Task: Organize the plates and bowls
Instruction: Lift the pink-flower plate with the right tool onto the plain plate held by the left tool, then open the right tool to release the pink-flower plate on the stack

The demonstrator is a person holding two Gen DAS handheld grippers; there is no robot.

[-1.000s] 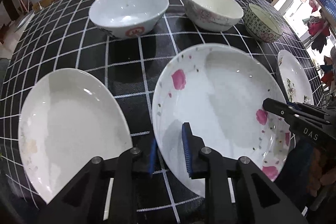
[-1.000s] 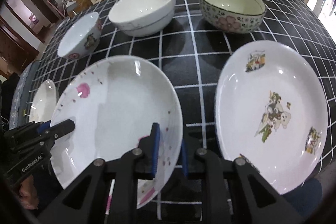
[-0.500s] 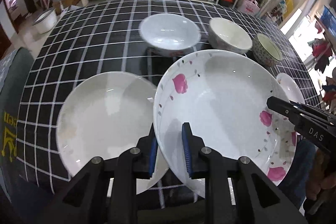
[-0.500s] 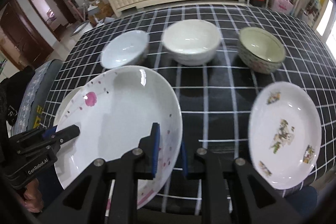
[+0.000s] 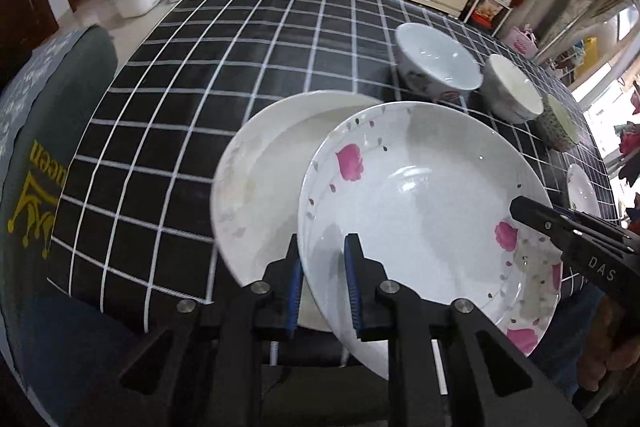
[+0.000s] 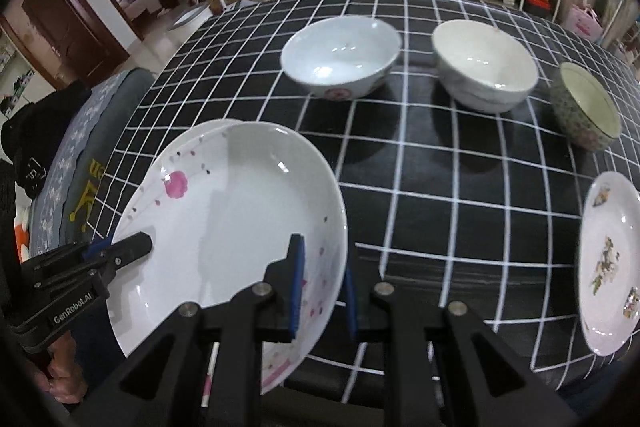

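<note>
A white plate with pink flowers (image 5: 424,211) is held in the air by both grippers. My left gripper (image 5: 322,283) is shut on its near-left rim. My right gripper (image 6: 322,287) is shut on its right rim; it also shows in the left wrist view (image 5: 532,213). The flowered plate (image 6: 236,211) hangs partly over a plain white plate (image 5: 264,179) that lies on the black checked tablecloth (image 5: 192,95). In the right wrist view the plain plate is almost wholly hidden beneath it.
Three bowls stand in a row at the back: a pale blue one (image 6: 340,59), a white one (image 6: 484,63) and a green patterned one (image 6: 586,107). A plate with cartoon prints (image 6: 610,263) lies at the right. A grey chair (image 5: 44,155) stands to the left.
Both grippers have carried the flowered plate up and to the left. It now overlaps the plain white plate, and the bowls look farther away.
</note>
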